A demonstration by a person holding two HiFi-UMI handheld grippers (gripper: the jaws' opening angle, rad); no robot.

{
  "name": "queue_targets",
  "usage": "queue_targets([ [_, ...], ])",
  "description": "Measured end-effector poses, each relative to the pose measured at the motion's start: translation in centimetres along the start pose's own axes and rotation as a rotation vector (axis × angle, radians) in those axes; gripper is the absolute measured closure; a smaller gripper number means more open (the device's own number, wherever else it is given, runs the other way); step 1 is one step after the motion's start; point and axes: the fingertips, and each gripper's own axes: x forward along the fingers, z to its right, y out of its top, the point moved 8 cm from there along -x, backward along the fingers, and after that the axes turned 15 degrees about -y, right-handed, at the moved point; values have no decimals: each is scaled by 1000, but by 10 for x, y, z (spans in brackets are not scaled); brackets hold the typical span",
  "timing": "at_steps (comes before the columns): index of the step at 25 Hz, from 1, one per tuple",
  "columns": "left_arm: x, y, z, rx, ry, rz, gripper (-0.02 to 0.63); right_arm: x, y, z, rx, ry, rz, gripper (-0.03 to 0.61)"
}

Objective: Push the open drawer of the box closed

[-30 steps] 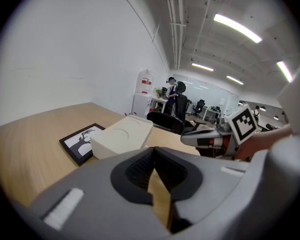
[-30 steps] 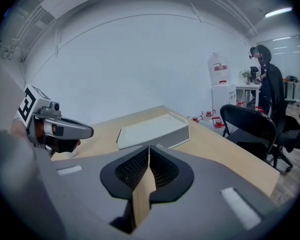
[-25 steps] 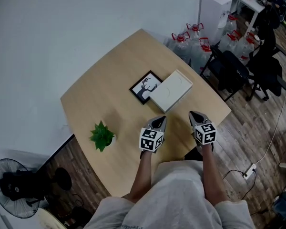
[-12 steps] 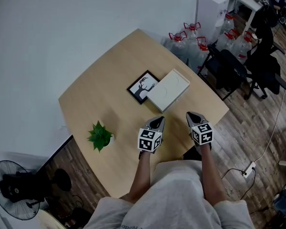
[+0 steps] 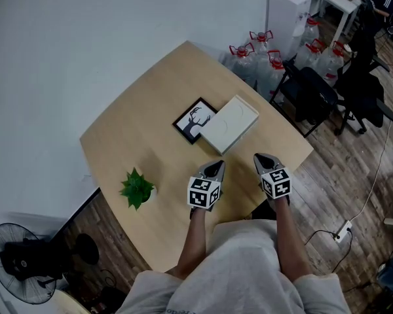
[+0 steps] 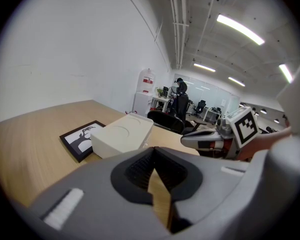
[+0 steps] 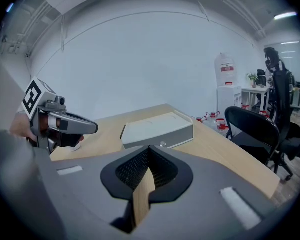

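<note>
On the pale wooden table (image 5: 137, 116), looking at the white drawer box (image 5: 229, 124) lying aslant near the middle, at about eleven o'clock from the right gripper (image 5: 261, 157) and one o'clock from the left gripper (image 5: 215, 167). Noting a framed deer picture (image 5: 195, 120) lying just beside the box at its ten o'clock, and a small potted plant (image 5: 137, 187) well apart at nine o'clock from the left gripper. Holding both grippers over the near edge, short of the box, each pair of jaws pressed together with nothing between them. Seeing, from the right gripper, the grey drawer front with its small round knob (image 7: 162, 145), seeming flush or close to it; not managing to settle whether standing slightly proud or sitting fully home. If proud at all: pressing the closed tips squarely on the front beside the knob, pushing straight toward eleven o'clock, bracing the far side with the left gripper against sliding.
</note>
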Motion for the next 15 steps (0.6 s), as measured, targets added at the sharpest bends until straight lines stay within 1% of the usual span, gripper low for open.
queue_targets([
  [7,0,-2,-3,-36,-6,-3,560,2,2,0,-10,9,1,577],
  [11,0,-2,-5,-68,-5,-24,560,2,2,-1,-15,12,-2,577],
  [13,-1,-1,-7,-71,4,-28,560,3,2,-1,-18,14,-3,577],
  [15,-3,2,-7,-62,12,-11,560,4,2,-2,-20,16,-2,577],
])
